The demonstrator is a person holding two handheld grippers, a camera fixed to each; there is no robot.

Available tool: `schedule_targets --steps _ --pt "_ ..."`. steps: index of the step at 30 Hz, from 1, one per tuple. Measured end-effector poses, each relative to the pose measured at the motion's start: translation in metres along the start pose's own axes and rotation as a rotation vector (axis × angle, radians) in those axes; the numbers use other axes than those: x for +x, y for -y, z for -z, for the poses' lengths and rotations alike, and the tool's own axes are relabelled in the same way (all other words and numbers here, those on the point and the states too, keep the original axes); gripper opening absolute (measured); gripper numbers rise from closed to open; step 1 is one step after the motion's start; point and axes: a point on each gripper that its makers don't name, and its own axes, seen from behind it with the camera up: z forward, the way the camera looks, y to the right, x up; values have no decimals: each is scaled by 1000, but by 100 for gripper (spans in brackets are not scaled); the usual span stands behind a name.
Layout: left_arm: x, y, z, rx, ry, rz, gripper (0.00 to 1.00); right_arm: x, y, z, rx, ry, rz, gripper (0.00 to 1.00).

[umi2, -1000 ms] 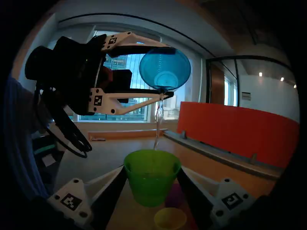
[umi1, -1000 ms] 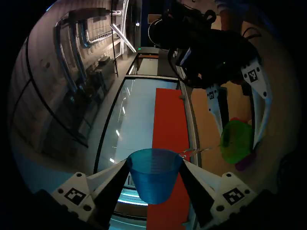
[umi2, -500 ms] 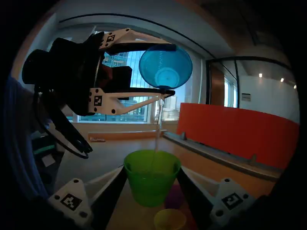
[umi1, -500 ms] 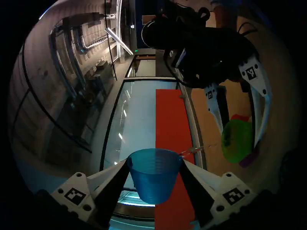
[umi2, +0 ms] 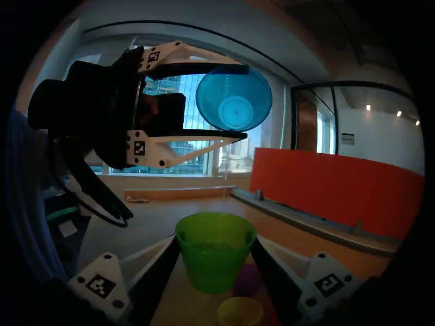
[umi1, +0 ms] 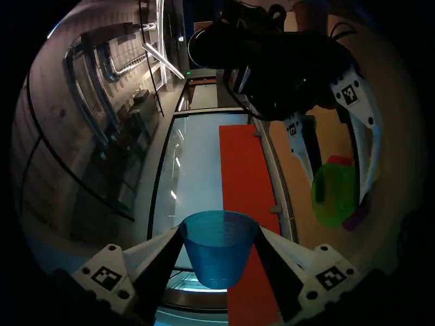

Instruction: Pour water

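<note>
- Wooden desk by the window, orange divider along its far edge. Pour status?
- Stream's gone. Blue cup lies tipped on its side, high above the green cup, mouth facing the right gripper view, bottom visible, looks drained. Half a second ago a thin thread of water ran from its rim into the green one. Now nothing.
- Grips?
- Left gripper fingers pinch the blue cup from both sides. Right gripper fingers pinch the green cup, upright, apparently held off the desk.
- Transfer done, then?
- I'd judge yes. Remaining: right the blue cup, set both down, keep the green one level. Yellow cup and purple cup sit just below the green one, so watch them on the way down.
</note>
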Motion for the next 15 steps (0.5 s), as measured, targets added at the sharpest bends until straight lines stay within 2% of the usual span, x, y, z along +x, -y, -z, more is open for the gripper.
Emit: schedule_targets --steps 6,9,12,15 --pt "0 1 -2 0 -5 16 88 0 -2 0 -4 -1 -1 90" --pt "-1 1 -4 1 -9 47 88 1 -3 0 -5 -4 -2 90" --pt "-1 0 -5 -2 -13 100 88 1 -3 -1 -6 -6 -2 90" --pt "0 -5 -6 -16 -22 180 88 2 -3 -1 -8 -7 -1 90"
